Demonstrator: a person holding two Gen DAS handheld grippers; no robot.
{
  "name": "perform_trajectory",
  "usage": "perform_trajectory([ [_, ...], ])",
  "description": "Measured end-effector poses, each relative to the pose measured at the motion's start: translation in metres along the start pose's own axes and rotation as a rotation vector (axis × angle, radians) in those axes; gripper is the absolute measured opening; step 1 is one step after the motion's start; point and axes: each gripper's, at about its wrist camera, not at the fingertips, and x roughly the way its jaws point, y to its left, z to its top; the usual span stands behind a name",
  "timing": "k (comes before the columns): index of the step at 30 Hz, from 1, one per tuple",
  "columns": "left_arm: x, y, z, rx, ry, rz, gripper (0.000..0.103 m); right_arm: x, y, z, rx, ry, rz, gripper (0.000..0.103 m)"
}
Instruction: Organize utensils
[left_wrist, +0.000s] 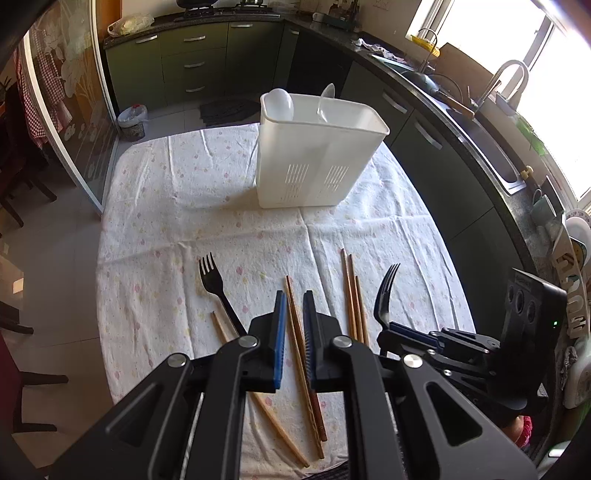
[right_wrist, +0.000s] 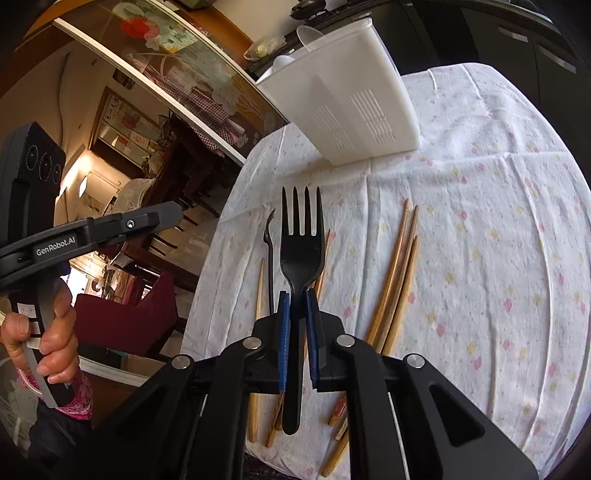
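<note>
At the counter's far edge, middle: white slotted caddy (left_wrist: 321, 162), upright on the floral cloth (left_wrist: 166, 206). It holds a white spoon (left_wrist: 280, 103) at its left end and a clear spoon (left_wrist: 327, 99) nearer the middle, bowls up.

Near edge, loose items on the cloth:
- second black fork (left_wrist: 218, 288), left of centre, tines toward the caddy
- single light chopstick (left_wrist: 221, 326), just beside that fork's handle, running diagonally toward the near edge
- two chopsticks (left_wrist: 295, 321) in the middle, side by side, tips toward the caddy
- bundle of three chopsticks (left_wrist: 354, 295) right of centre, touching each other

Right tool (right_wrist: 297, 295): pinching the black fork (right_wrist: 301, 251) by its handle. Blue pads are on both sides of the handle, tines point forward toward the caddy, and the handle end sticks out behind the pads. Fork is clear of the cloth. From the left wrist view the fork shows side-on, tines curved up.

Left tool (left_wrist: 294, 295): pads pressed nearly together, over the middle pair of chopsticks. One chopstick shows through the narrow gap, but I cannot tell if the pads touch it. From the right wrist view nothing sticks out of its tip. A hand (right_wrist: 44, 343) in a patterned pink cuff grips its handle.
</note>
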Motion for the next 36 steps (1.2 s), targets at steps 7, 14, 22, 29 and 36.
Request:
perform_trajectory([
  [7, 0.026, 0.024, 0.005, -0.082, 0.094, 0.041, 0.009, -0.061, 0.004, 0.036, -0.033, -0.175, 0.028, 0.010],
  [14, 0.100, 0.062, -0.009, -0.244, 0.286, 0.096, 0.039, -0.102, 0.025, 0.086, -0.078, -0.317, 0.030, 0.010],
  [22, 0.142, 0.075, 0.015, -0.337, 0.335, 0.136, 0.062, -0.137, 0.046, 0.123, -0.124, -0.386, 0.030, 0.010],
  [29, 0.167, 0.076, 0.029, -0.373, 0.368, 0.115, 0.055, -0.155, 0.049, 0.150, -0.138, -0.407, 0.027, 0.010],
  [36, 0.181, 0.065, 0.038, -0.349, 0.407, 0.134, 0.025, -0.151, 0.040, 0.162, -0.138, -0.407, 0.010, 0.010],
])
